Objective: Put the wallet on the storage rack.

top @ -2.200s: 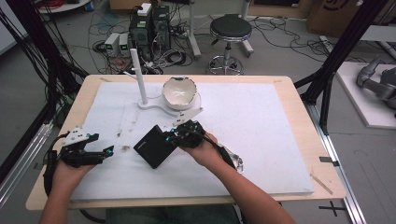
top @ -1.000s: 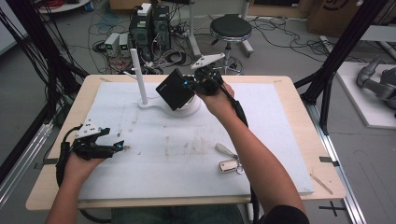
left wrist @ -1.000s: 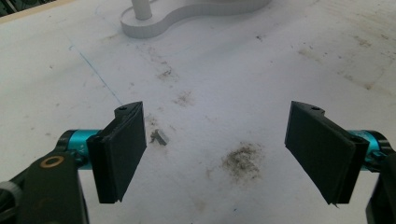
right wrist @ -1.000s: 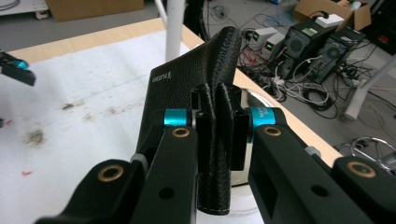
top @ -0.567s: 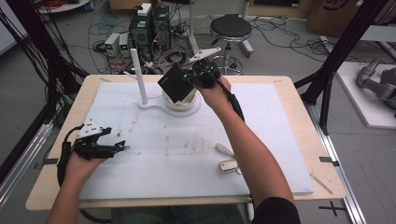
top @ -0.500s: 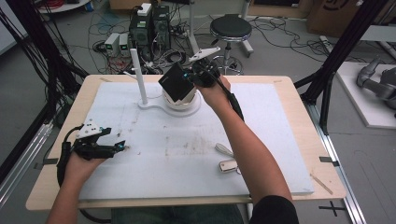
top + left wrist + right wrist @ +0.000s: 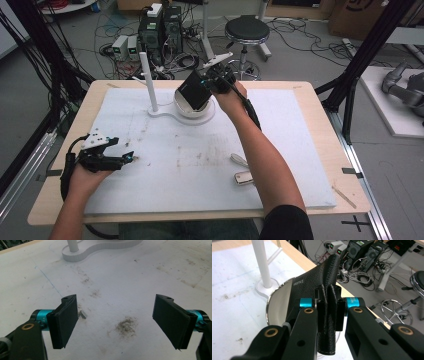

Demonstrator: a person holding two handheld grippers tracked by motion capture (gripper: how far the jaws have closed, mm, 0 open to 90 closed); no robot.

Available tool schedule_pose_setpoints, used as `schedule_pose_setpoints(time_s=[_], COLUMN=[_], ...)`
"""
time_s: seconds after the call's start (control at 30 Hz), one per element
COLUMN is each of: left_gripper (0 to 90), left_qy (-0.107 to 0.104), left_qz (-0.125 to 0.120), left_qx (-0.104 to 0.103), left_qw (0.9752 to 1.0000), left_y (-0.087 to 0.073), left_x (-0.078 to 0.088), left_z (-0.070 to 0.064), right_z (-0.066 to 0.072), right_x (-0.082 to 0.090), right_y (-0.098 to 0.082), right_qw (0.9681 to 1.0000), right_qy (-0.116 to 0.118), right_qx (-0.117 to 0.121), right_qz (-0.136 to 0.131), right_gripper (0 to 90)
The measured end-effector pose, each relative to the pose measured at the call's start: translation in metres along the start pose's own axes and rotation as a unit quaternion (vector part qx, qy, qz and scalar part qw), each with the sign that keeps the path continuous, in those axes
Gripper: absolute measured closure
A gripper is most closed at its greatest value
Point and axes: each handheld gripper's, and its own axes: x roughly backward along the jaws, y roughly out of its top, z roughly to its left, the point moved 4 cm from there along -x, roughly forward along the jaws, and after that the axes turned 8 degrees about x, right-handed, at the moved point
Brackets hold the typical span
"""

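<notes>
A black leather wallet hangs tilted over a white bowl at the back of the table, its lower edge at or inside the bowl's rim. My right gripper is shut on the wallet's upper edge. In the right gripper view the wallet is pinched between the jaws of that gripper, with the bowl just below. My left gripper rests low at the table's left side, open with nothing in it. In the left gripper view its own tips stand wide apart over bare white mat.
The bowl sits on a white base with an upright white post to its left. Two small silvery objects lie on the mat beside the right forearm. A stool and computer gear stand on the floor beyond the table.
The right gripper lifted the wallet from the middle of the table and carried it back over the bowl, then lowered it slightly. The left gripper shifted a little left and stays open.
</notes>
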Motion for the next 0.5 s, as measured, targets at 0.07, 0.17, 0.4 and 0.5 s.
schedule_pose_setpoints(time_s=[0.07,0.17,0.4,0.5], left_gripper=[20.6,20.6,20.6,20.5], left_qy=[0.000,0.000,0.001,0.001], left_qz=[0.000,-0.001,0.001,0.000], left_qx=[0.001,0.001,-0.001,0.000], left_qw=[1.0000,1.0000,1.0000,1.0000], left_y=[0.000,0.000,0.000,0.000], left_x=[0.000,0.000,0.001,0.001], left_z=[0.000,0.000,0.000,0.000], right_z=[0.000,0.002,0.010,0.014], right_x=[-0.002,-0.005,-0.016,-0.019], right_y=[-0.001,-0.002,-0.008,-0.007], right_qw=[1.0000,0.9999,0.9994,0.9993], right_qy=[-0.001,-0.002,0.011,0.012], right_qx=[0.003,0.007,0.005,0.006], right_qz=[0.005,0.012,0.033,0.034], right_gripper=[85.8,85.8,85.6,84.0])
